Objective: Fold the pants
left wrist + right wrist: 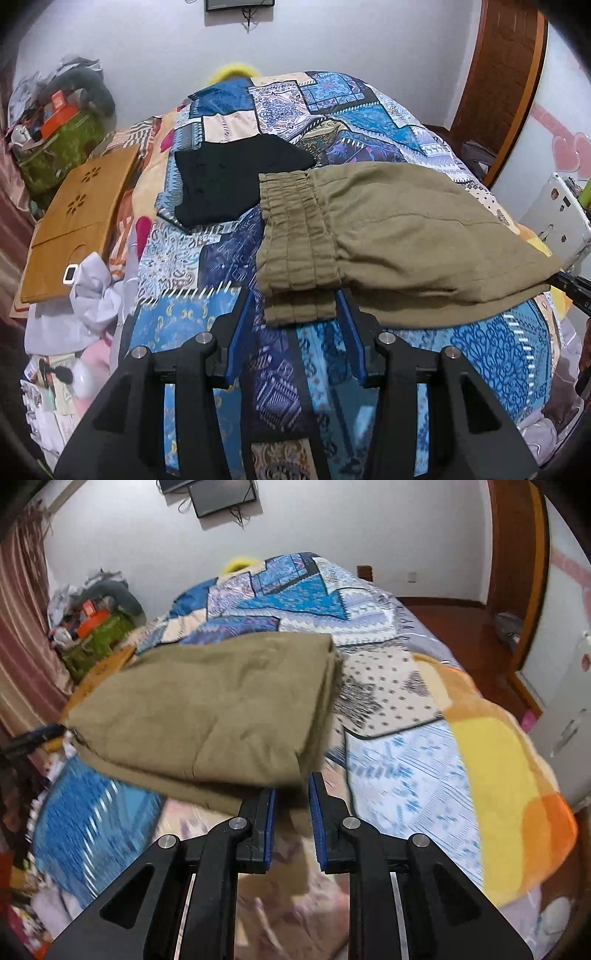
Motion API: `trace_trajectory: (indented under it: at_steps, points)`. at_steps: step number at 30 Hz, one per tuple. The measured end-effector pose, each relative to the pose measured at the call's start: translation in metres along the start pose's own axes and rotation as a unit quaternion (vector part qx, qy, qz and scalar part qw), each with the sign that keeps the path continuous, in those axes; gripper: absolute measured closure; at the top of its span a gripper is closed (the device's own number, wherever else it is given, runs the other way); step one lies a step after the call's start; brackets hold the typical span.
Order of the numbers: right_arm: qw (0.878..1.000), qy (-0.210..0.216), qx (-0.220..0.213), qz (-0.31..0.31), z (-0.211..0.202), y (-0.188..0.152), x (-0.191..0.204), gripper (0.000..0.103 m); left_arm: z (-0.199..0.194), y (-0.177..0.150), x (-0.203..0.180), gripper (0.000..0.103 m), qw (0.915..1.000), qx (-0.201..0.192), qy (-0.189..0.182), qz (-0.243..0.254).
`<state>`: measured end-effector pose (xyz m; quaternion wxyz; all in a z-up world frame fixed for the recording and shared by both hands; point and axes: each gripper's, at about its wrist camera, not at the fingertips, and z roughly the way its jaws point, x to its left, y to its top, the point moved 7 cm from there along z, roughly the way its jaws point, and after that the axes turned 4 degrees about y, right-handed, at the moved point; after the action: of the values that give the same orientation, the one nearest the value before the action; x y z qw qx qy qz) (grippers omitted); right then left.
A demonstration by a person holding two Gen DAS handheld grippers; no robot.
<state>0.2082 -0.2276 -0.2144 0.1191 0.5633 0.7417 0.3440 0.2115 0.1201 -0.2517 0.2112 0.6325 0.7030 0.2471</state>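
Olive pants [406, 240] lie folded across the patchwork bedspread [325, 110], with the gathered elastic waistband [295, 240] toward the left. In the left wrist view my left gripper [295, 299] has the waistband's near corner between its blue pads and is shut on it. In the right wrist view the pants [203, 709] look blurred. Their near right corner hangs at the tips of my right gripper [293, 786]. Its pads stand slightly apart and do not press the cloth. The other gripper's dark body [33, 738] shows at the pants' left end.
A folded black garment [229, 177] lies on the bed behind the waistband. A wooden lap board [74, 221] and loose clothes [92, 295] sit to the left. A yellow-orange blanket [498, 775] covers the bed's right side. A white cabinet [561, 720] stands further right.
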Motion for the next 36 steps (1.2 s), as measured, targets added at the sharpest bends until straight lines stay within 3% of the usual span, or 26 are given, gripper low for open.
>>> trace_trajectory:
  at_steps: [4, 6, 8, 10, 11, 13, 19, 23, 27, 32, 33, 36]
  points:
    - [1.000, -0.020, -0.016, -0.014, -0.022, 0.003, -0.002, 0.086, -0.017, 0.004, 0.000, 0.055, 0.9997, -0.014, 0.016, 0.015]
    - [0.999, -0.017, -0.037, -0.014, -0.036, 0.011, -0.001, 0.082, -0.027, 0.011, -0.005, 0.045, 0.9994, -0.022, 0.011, 0.026]
    - [0.998, -0.015, -0.053, -0.018, -0.044, 0.018, 0.004, 0.067, -0.033, 0.019, -0.013, 0.021, 0.9989, -0.027, 0.007, 0.039]
    - [0.997, -0.006, -0.066, -0.029, -0.049, 0.027, 0.015, 0.042, -0.038, 0.029, -0.022, 0.010, 0.9978, -0.038, 0.002, 0.054]
    - [0.997, -0.003, -0.070, -0.034, -0.050, 0.030, 0.020, 0.038, -0.038, 0.033, -0.029, 0.007, 0.9970, -0.039, -0.001, 0.067]
    - [0.996, 0.005, -0.068, -0.055, -0.045, 0.036, 0.036, 0.032, -0.035, 0.036, -0.040, 0.006, 0.9953, -0.036, 0.003, 0.090]
    - [0.993, 0.042, -0.041, -0.105, -0.016, 0.039, 0.078, 0.032, 0.002, 0.021, -0.074, 0.006, 0.9819, -0.015, 0.033, 0.186]
    - [0.989, 0.059, -0.009, -0.134, 0.009, 0.033, 0.100, 0.032, 0.027, 0.006, -0.083, 0.006, 0.9755, 0.005, 0.048, 0.214]
    - [0.985, 0.063, 0.017, -0.161, 0.027, 0.027, 0.116, 0.032, 0.030, 0.008, -0.091, 0.006, 0.9692, -0.013, 0.060, 0.238]
    - [0.980, 0.072, 0.039, -0.184, 0.046, 0.022, 0.132, 0.032, 0.023, 0.022, -0.101, 0.007, 0.9643, -0.045, 0.045, 0.257]
    - [0.979, 0.073, 0.041, -0.185, 0.049, 0.022, 0.134, 0.032, 0.022, 0.024, -0.102, 0.008, 0.9633, -0.050, 0.046, 0.260]
    - [0.978, 0.082, 0.041, -0.186, 0.054, 0.022, 0.139, 0.031, 0.022, 0.027, -0.106, 0.034, 0.9640, -0.045, 0.029, 0.260]
